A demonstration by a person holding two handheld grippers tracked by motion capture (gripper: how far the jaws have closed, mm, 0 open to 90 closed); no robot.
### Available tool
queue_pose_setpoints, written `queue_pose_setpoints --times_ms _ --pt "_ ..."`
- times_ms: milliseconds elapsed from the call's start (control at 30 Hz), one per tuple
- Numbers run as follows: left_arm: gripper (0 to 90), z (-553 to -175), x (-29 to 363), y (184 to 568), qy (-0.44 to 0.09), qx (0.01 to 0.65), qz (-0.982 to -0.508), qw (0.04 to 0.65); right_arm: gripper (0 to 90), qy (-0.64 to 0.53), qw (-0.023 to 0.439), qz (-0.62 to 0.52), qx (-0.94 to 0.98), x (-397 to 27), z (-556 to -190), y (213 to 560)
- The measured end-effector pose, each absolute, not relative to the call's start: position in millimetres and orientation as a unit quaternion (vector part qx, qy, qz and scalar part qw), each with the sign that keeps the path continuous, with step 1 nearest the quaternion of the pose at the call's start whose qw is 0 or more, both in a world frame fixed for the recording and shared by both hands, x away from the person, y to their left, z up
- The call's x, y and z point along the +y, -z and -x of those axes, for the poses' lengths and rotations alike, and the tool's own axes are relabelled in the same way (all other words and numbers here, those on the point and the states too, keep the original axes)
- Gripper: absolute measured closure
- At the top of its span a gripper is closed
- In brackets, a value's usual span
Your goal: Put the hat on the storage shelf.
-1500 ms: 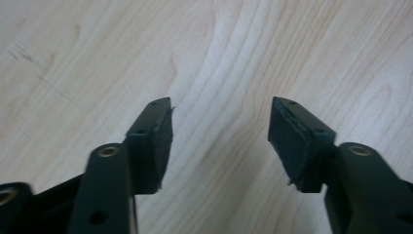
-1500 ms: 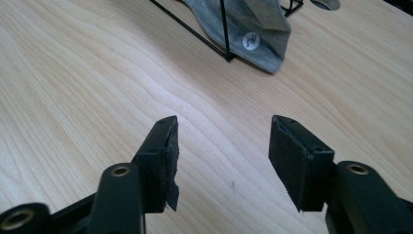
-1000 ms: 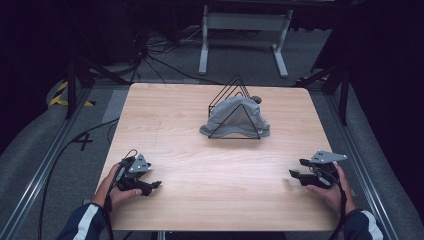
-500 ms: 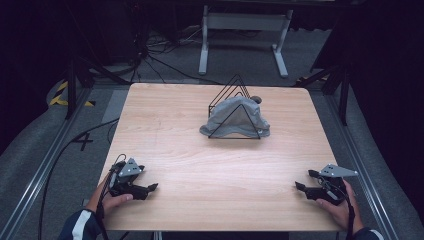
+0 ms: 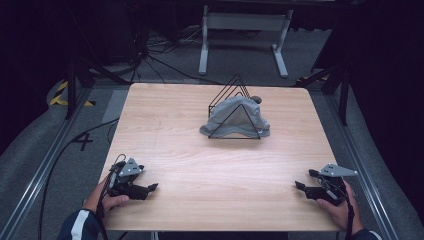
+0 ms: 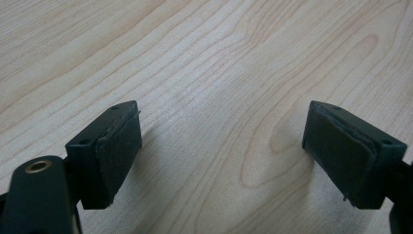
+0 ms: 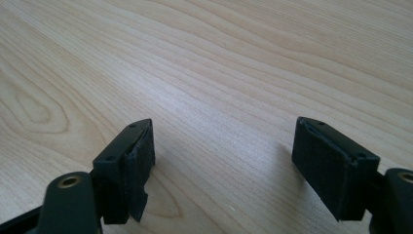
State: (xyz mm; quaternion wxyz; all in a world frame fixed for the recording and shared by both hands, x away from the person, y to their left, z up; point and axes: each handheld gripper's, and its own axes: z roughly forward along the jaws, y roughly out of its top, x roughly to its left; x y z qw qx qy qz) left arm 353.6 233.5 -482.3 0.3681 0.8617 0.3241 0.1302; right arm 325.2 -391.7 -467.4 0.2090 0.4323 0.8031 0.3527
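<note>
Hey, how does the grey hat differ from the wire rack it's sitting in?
The grey hat is soft, solid fabric, slumped with its brim spread on the table; the wire rack is rigid, thin black wire, an open frame you can see through. The hat is rounded and low, while the rack stands upright in sharp triangles that rise above it. Both sit together at the far middle of the table, well away from either hand-held gripper.
</note>
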Motion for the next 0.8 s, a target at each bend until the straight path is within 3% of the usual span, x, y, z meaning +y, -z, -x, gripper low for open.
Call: queue_pose_setpoints --times_ms 800 --pt "13.1 -355.2 232.7 482.1 -0.130 0.324 -0.863 0.364 24.1 -0.353 0.208 -0.436 0.801 -392.1 -325.2 467.3"
